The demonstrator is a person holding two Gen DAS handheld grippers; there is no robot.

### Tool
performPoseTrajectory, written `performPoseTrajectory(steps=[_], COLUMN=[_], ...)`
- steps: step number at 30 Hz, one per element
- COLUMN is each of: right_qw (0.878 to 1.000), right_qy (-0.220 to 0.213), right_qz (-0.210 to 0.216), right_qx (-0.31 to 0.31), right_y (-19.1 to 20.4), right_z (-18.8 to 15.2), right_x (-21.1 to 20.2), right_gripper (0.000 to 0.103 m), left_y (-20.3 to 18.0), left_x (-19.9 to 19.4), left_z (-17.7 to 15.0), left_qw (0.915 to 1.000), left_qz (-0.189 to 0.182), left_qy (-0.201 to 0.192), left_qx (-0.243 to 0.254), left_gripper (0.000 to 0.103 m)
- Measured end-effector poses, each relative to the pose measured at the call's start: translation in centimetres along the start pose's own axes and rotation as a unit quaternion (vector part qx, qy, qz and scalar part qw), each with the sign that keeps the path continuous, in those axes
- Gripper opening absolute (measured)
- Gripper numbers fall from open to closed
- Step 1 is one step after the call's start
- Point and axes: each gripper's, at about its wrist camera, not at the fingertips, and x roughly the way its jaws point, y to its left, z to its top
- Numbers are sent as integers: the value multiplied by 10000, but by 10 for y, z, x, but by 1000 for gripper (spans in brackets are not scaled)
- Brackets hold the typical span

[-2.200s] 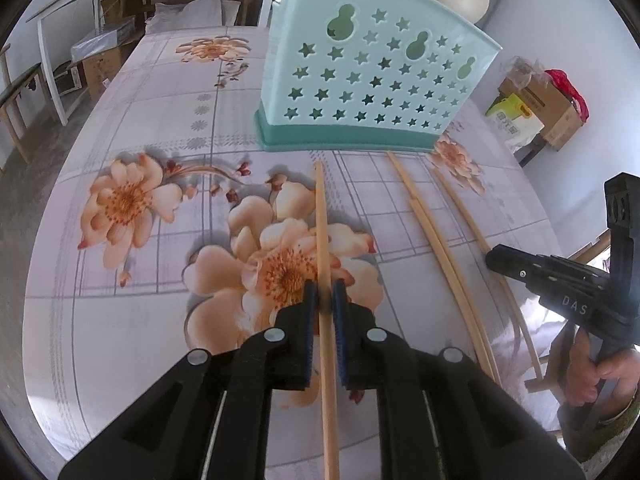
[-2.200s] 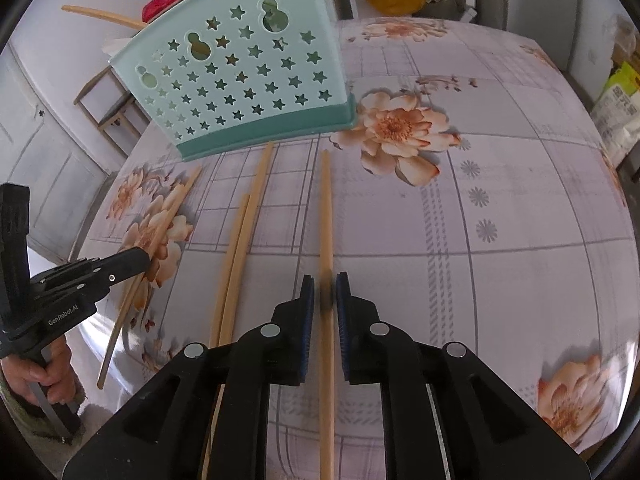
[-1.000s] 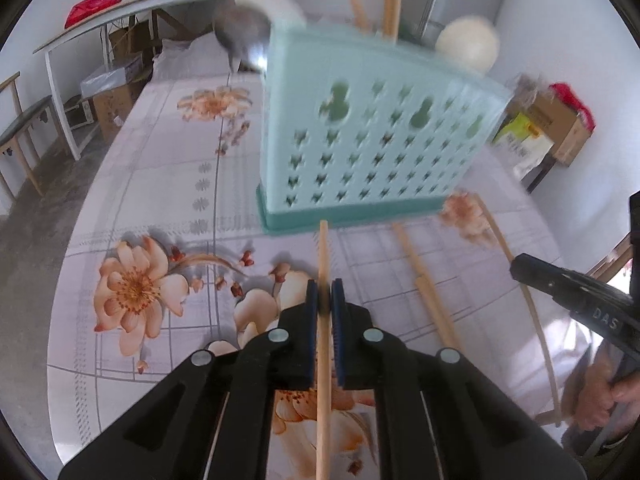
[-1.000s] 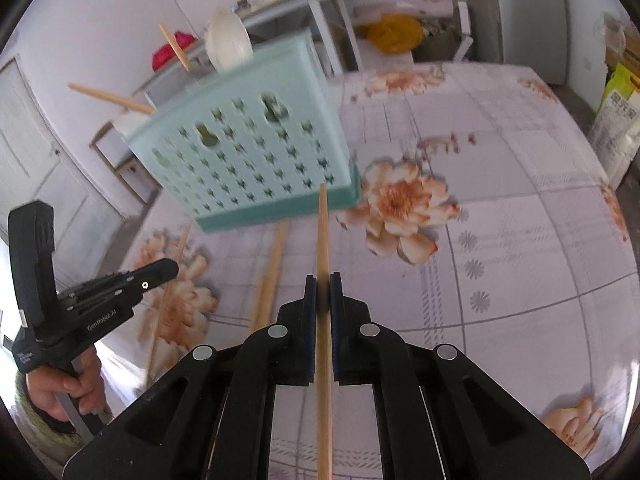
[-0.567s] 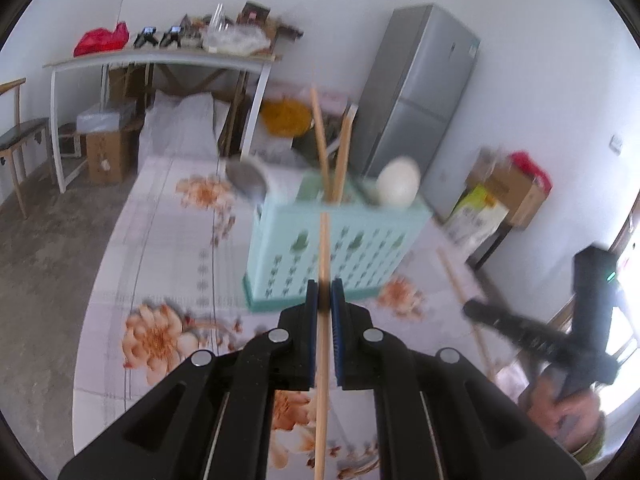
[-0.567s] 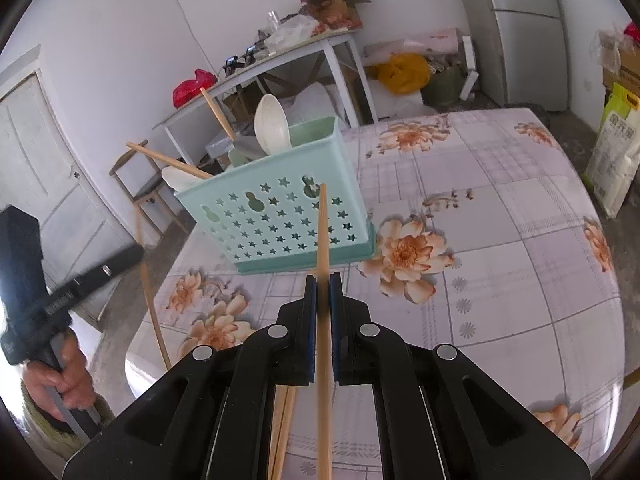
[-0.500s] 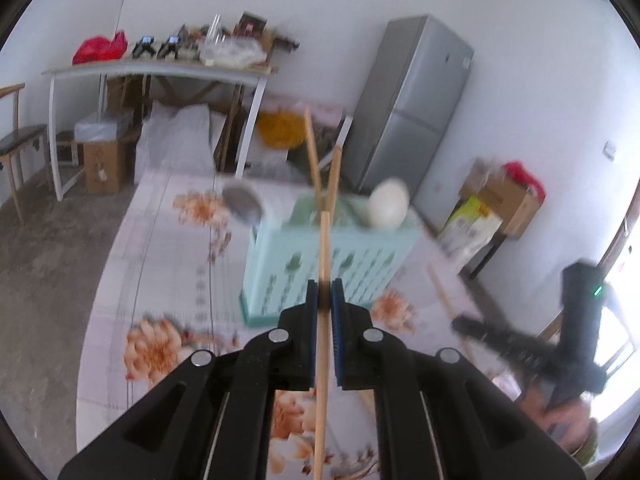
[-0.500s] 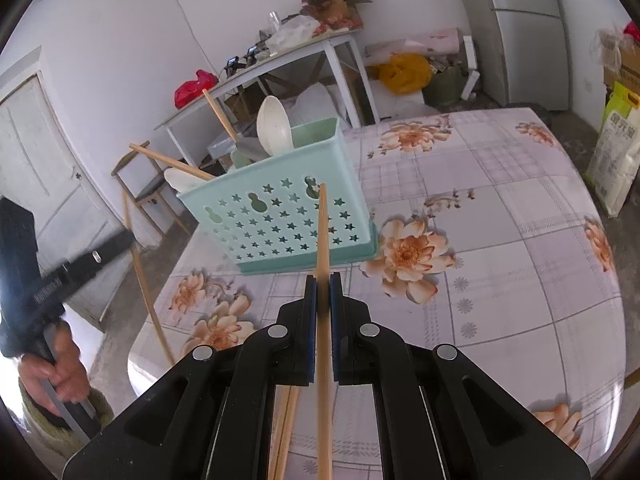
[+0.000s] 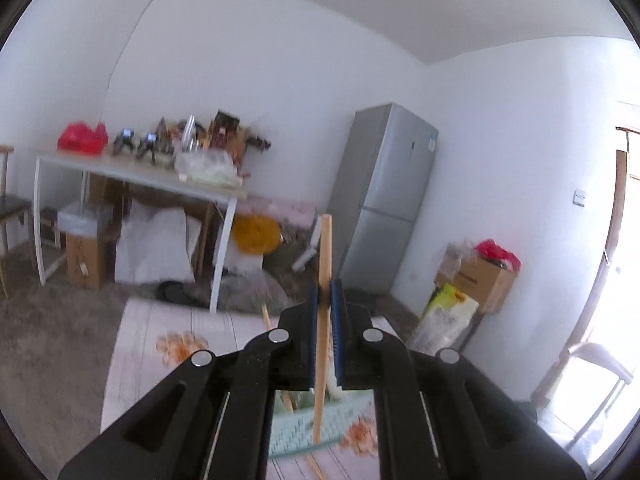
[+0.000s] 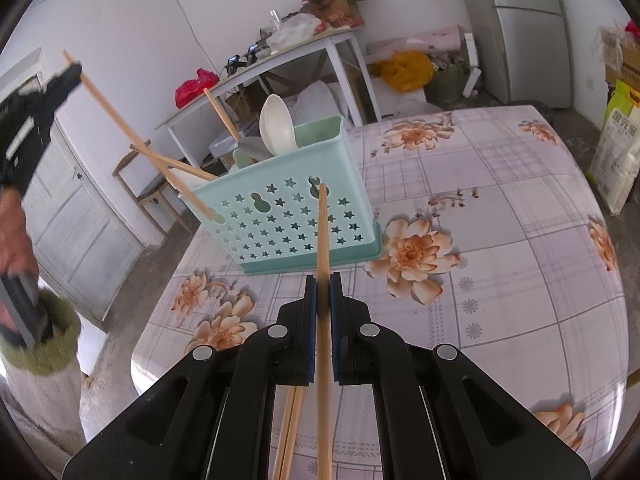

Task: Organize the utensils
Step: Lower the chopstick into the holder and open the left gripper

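Chopsticks are being gathered two at a time into a pale green slotted holder point(image 10: 292, 216) on the flower-patterned bench point(image 10: 500, 280). At far left of the right wrist view, the left tongs point(image 10: 70, 72), raised high in a person's hand point(image 10: 12, 232), are clamped on one chopstick point(image 10: 140, 144) whose lower end slants down to the holder's near corner, though whether it is inside cannot be told. In the holder stand other chopsticks point(image 10: 222, 114), a white spoon point(image 10: 276, 124) and a grey utensil. At centre, the right tongs point(image 10: 323, 292) are clamped on a second chopstick point(image 10: 323, 248), its tip in front of the holder's starred wall and short of the rim. Two more chopsticks point(image 10: 290, 424) lie on the bench beneath them, apparently next in line. Judged from this, the job is partly done: two sticks in transit, at least two waiting.
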Motion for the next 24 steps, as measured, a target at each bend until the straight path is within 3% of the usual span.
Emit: performPoseTrajectory(steps=[4,10,18,24], right_qw=[10000,10000,10000,10000], right_qy=[9,39,48,41], right_qz=[-9,5,1,2], right_qx=[3,25,30,19], right_y=[0,-1,-4,-4], right_z=[0,0,1,0], right_x=[1,3,3,2], right_gripper=[4,4,4,4], left_y=[-2,5,25,37], left_x=[8,28,60,80], left_z=[18,23,-19,-57], left_qw=[9995,9990,9990,9972], left_qz=[84,255,312,229], left_qy=[-274,-367,-140,353], left_qx=[114,91,-297,-614], left_gripper=[6,6,6,6])
